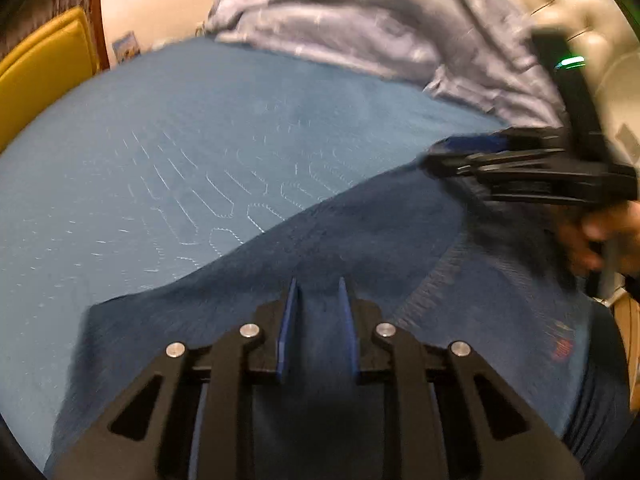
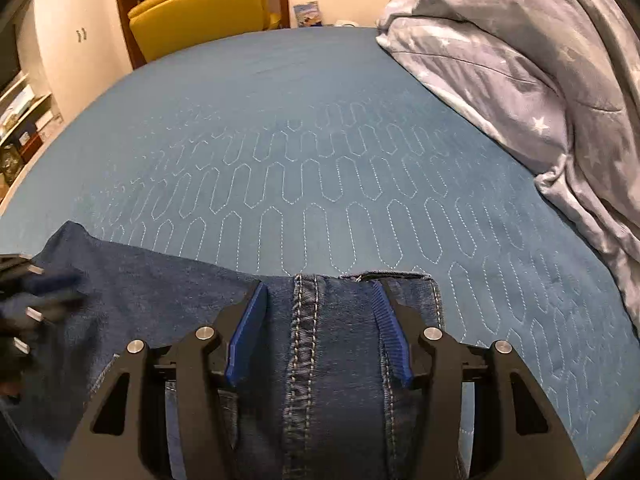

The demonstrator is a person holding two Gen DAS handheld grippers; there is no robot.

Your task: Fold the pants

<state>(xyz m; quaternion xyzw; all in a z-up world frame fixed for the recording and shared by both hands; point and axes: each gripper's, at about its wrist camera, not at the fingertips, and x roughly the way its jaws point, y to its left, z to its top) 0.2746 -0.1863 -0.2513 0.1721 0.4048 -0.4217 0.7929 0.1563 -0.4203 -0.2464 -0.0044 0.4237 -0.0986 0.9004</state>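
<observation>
Both grippers are taking hold of the jeans (image 2: 332,360) on the bed (image 2: 320,160): the left gripper (image 1: 319,304) narrowed over denim, grip unclear, the right gripper (image 2: 320,312) apart astride the waistband seam, which I judge must pinch before folding.

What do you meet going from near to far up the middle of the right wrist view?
right gripper → jeans, lying between its jaws → blue quilted bedspread → yellow chair beyond the bed's far edge.
</observation>
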